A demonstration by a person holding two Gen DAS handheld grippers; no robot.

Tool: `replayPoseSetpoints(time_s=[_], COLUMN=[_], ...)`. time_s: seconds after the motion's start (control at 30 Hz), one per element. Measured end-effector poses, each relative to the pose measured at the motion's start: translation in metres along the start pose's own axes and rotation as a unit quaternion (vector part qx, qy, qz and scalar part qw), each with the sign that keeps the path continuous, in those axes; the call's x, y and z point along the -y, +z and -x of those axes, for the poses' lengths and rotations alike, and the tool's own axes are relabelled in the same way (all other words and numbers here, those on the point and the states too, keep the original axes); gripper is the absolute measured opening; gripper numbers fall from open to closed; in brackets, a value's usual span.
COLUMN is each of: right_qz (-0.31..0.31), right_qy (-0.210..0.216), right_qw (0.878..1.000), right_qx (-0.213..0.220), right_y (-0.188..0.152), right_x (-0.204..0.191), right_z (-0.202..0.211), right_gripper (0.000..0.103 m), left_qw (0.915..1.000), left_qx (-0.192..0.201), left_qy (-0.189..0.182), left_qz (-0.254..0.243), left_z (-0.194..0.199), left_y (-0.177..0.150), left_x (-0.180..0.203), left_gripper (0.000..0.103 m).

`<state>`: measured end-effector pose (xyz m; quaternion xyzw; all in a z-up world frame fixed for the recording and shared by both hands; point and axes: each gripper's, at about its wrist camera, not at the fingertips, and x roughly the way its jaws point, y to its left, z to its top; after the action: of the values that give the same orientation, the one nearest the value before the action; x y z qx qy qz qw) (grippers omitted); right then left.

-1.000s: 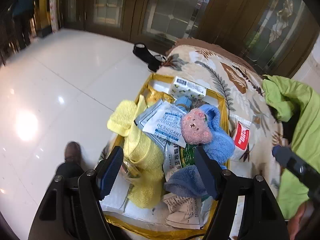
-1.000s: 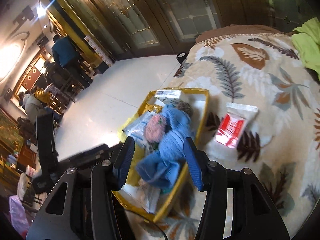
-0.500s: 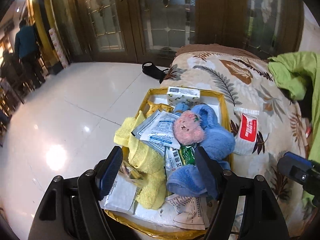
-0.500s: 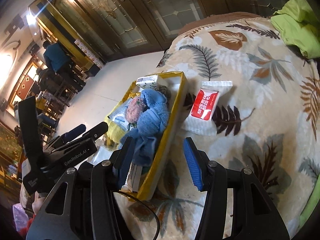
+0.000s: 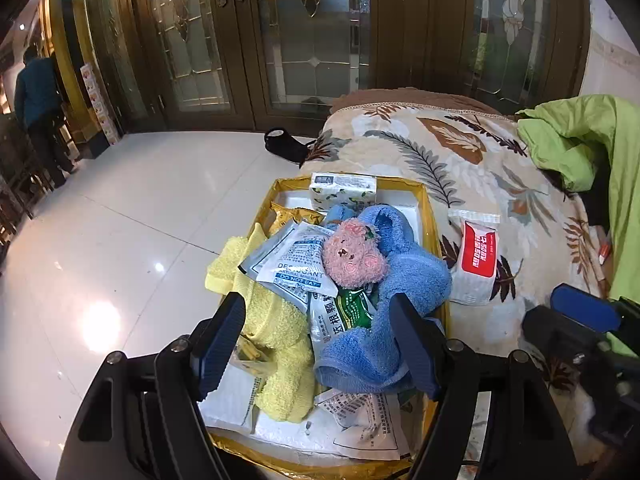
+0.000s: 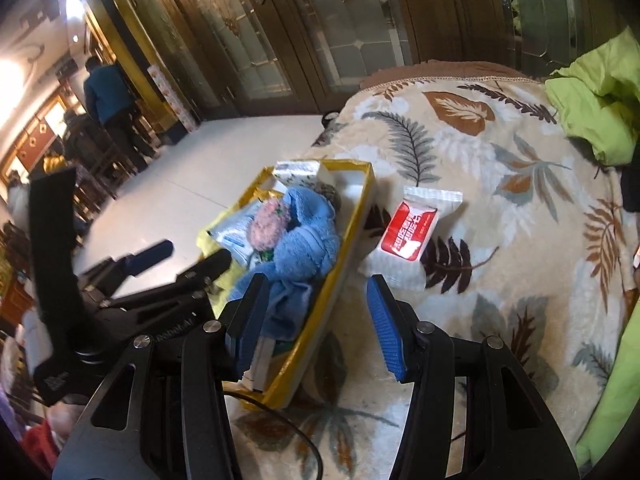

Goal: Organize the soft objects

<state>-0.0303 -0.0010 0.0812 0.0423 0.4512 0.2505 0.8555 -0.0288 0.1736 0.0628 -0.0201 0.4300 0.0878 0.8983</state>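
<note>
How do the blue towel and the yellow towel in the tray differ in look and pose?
The blue towel lies bunched on the tray's right half, curling around the pink plush bear; the yellow towel lies on the left half, and its far corner hangs over the gold tray rim. The desiccant packets overlap the yellow towel, not the blue one. Both are fluffy terry cloth and lie ungripped.

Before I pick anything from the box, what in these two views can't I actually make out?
- Box floor: left wrist view, buried under the blue towel, yellow towel and packets.
- Box's near end: right wrist view, behind the right gripper, whose jaws stand open.
- Pink plush: right wrist view, face turned away, lower part sunk in the blue towel.
- Red-and-white packet: print too small to read in either view.
- Left gripper: jaws stand open, holding nothing.
</note>
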Motion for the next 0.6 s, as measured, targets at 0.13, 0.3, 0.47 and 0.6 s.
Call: replayPoseSetpoints(time_s=[0.13, 0.3, 0.47, 0.6], right_qz=[0.021, 0.028, 0.018, 0.015], right_qy=[-0.020, -0.024, -0.023, -0.022], right_qw=[1.000, 0.999, 1.000, 1.000], right_qx=[0.000, -0.001, -0.006, -0.007], right_y=[-0.0024, -0.0039, -0.0054, -0.0066], right_x=[-0.0070, -0.0101, -0.0073, -0.0067], right_z=[-0.0047, -0.0064, -0.0085, -0.0082], right_gripper=[0.051, 0.051, 0.051, 0.051], left_qw=[1.0000, 1.0000, 1.0000, 0.9999], left_qx=[0.001, 0.006, 0.007, 0.008], left_qy=[0.001, -0.007, -0.005, -0.004], left_qz=[0.002, 0.002, 0.005, 0.007], left_z=[-0.0009, 0.0009, 0.0015, 0.0021], left_y=[0.0002, 0.0001, 0.0011, 0.0014], left_x=[-0.0021, -0.0027, -0.0036, -0.0052], left_gripper=[0.080, 0.080, 0.080, 0.080])
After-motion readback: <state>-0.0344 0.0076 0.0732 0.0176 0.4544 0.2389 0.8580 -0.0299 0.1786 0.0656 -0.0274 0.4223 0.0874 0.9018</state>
